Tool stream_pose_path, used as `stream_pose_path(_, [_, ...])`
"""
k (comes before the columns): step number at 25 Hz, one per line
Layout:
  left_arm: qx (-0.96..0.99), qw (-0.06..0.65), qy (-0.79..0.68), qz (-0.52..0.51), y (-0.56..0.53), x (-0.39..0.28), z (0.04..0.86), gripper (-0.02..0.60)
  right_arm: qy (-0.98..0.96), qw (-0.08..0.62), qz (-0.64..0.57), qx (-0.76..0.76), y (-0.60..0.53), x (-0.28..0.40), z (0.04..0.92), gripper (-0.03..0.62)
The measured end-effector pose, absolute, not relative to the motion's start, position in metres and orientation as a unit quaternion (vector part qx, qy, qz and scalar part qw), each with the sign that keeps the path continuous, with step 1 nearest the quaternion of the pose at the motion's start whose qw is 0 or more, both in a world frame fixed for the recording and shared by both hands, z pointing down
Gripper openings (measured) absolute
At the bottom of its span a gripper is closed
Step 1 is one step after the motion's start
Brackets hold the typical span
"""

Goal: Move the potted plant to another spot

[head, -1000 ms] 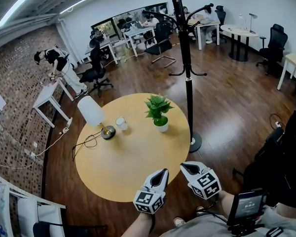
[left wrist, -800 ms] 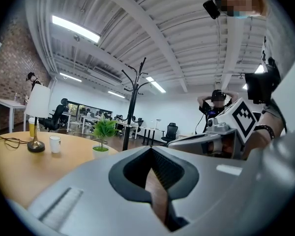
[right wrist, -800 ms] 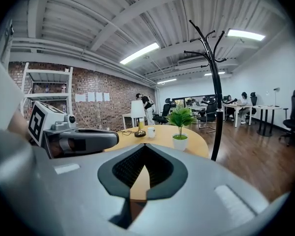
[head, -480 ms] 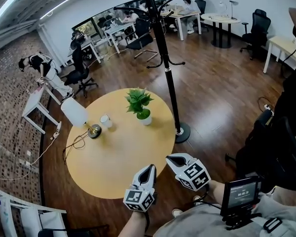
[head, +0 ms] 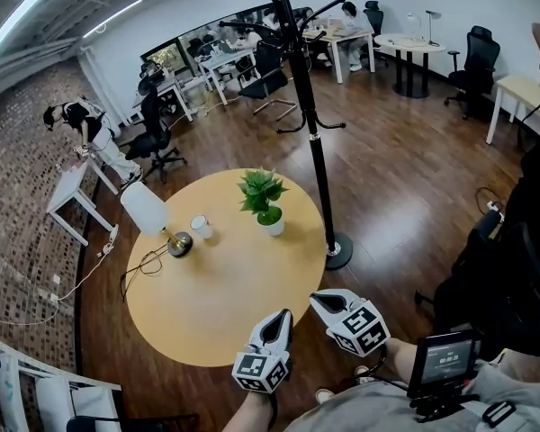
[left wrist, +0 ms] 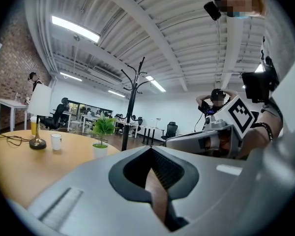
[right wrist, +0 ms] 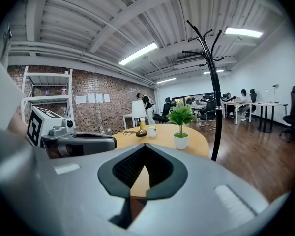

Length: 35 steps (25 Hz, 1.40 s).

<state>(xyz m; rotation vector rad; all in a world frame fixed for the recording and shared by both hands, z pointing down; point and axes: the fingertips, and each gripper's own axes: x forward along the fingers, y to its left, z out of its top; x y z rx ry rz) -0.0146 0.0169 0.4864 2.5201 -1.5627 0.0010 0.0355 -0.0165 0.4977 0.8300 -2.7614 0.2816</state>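
Note:
A small green potted plant [head: 263,201] in a white pot stands upright on the far right part of the round wooden table [head: 207,304]. It shows in the left gripper view as the plant [left wrist: 102,134] and in the right gripper view as the plant [right wrist: 180,125]. My left gripper [head: 284,315] is shut and empty near the table's front edge. My right gripper [head: 318,298] hovers shut and empty just off the table's near right edge. Both are well short of the plant.
A table lamp [head: 153,219] with a white shade, its cord and a white cup [head: 200,228] stand left of the plant. A black coat stand [head: 315,142] rises beside the table's right edge. Desks, office chairs and people fill the back of the room.
The head view has shifted, so the table and plant sit differently in the picture. Both grippers stay shut at the table's near edge, with nothing taken hold of.

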Motion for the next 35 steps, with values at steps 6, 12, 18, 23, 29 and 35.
stream_pose_path(6, [0.846,0.093,-0.525,-0.001,0.017,-0.011,0.484,0.0,-0.946,0.125,0.1,0.281,-0.014,0.038,0.497,0.006])
stream_pose_path(12, [0.847,0.088,-0.525,0.004,0.017,-0.008,0.483,0.0,-0.947,0.125,0.097,0.279,-0.015,0.041,0.494,0.006])
stream_pose_path(18, [0.847,0.087,-0.525,0.007,0.018,-0.003,0.485,0.0,-0.948,0.126,0.098,0.275,-0.013,0.045,0.497,0.006])
stream_pose_path(23, [0.845,0.083,-0.528,0.011,0.019,-0.002,0.483,0.0,-0.949,0.125,0.099,0.271,-0.013,0.048,0.497,0.006])
stream_pose_path(29, [0.838,0.086,-0.538,0.016,0.021,-0.005,0.49,0.002,-0.951,0.124,0.1,0.266,-0.015,0.049,0.501,0.006])
stream_pose_path(35, [0.828,0.091,-0.553,0.019,0.02,-0.007,0.497,0.0,-0.953,0.118,0.104,0.26,-0.022,0.051,0.505,0.006])
